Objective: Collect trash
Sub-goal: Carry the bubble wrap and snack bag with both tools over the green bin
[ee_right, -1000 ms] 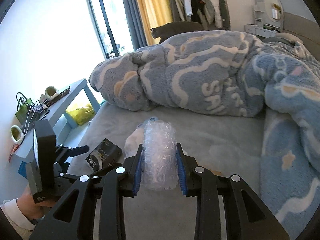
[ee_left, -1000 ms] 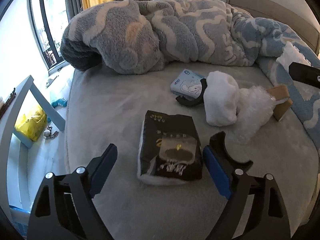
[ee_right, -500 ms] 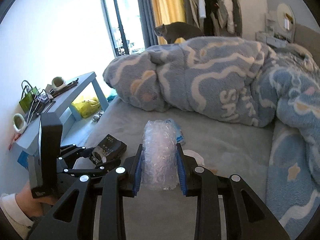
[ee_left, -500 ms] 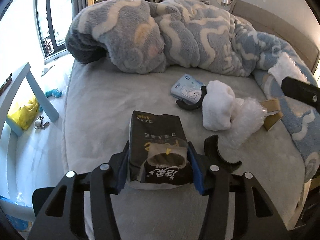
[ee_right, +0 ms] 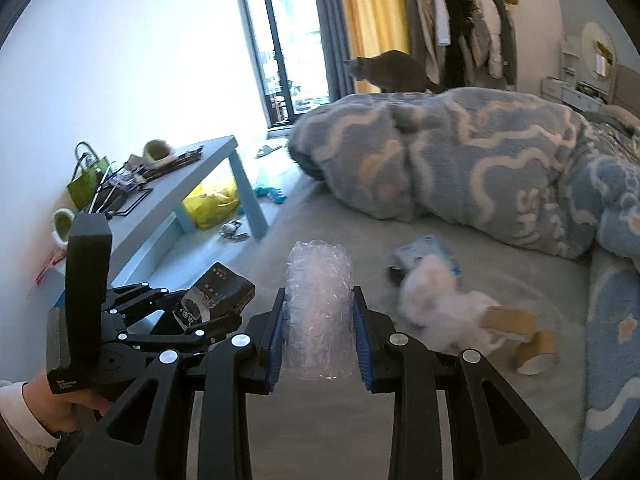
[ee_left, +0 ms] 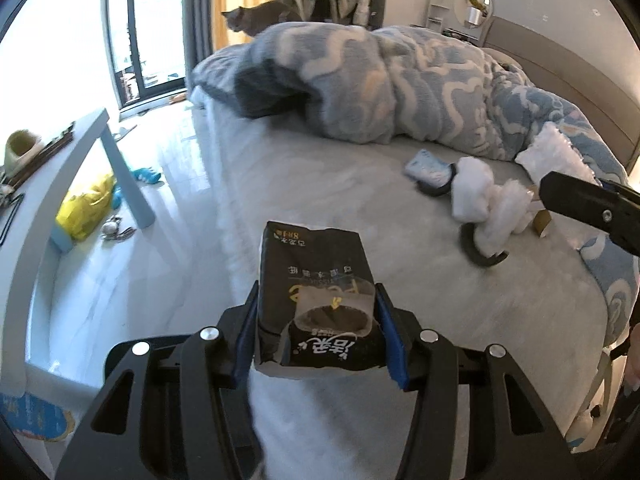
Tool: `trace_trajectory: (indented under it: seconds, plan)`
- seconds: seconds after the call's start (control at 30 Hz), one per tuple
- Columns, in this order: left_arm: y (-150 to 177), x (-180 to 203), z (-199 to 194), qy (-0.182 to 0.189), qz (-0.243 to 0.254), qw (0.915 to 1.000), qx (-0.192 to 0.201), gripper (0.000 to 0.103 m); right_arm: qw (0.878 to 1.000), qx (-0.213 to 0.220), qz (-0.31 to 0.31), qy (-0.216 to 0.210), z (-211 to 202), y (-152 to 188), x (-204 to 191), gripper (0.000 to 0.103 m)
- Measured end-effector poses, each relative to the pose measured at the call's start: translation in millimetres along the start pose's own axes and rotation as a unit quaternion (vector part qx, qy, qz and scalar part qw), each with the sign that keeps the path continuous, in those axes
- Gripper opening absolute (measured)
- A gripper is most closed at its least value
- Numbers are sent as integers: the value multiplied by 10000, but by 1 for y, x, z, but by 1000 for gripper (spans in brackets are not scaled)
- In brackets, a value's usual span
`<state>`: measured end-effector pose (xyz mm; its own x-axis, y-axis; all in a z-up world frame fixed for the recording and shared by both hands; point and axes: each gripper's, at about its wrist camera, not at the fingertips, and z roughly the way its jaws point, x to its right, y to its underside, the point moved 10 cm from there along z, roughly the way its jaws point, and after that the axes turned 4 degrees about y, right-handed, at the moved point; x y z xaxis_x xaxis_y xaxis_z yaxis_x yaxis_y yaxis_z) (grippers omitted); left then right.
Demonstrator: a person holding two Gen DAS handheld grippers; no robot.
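My left gripper (ee_left: pixel 318 328) is shut on a black tissue pack (ee_left: pixel 316 276), held clear above the grey bed (ee_left: pixel 320 184). The right wrist view shows that same pack (ee_right: pixel 218 292) in the left gripper (ee_right: pixel 200 312), with a hand on the handle. My right gripper (ee_right: pixel 318 344) is shut on a roll of bubble wrap (ee_right: pixel 318 304). On the bed lie a white fluffy wad (ee_left: pixel 472 188), a blue tissue pack (ee_left: pixel 428 166), black curved pieces (ee_left: pixel 480 254) and a cardboard roll (ee_right: pixel 536 350).
A bunched blue and white blanket (ee_left: pixel 380 92) covers the far half of the bed, and a grey cat (ee_right: pixel 388 72) stands behind it. A light blue side table (ee_right: pixel 192 176) with clutter stands left of the bed, with a yellow bag (ee_right: pixel 208 204) under it.
The left gripper shut on the black tissue pack and lifted it off the bed. Both grippers drew back from the bed; the right kept its hold on the bubble wrap.
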<state>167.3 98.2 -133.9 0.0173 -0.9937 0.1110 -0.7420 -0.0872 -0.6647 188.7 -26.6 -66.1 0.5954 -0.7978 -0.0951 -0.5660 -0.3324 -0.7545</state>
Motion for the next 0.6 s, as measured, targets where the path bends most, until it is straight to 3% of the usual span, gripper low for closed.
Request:
trace_trajectory:
  seconds: [0.6]
  plan:
    - [65, -120, -26, -625, -481, 9961, -403, 56, 9967, -376, -451, -559, 41, 18, -125, 31]
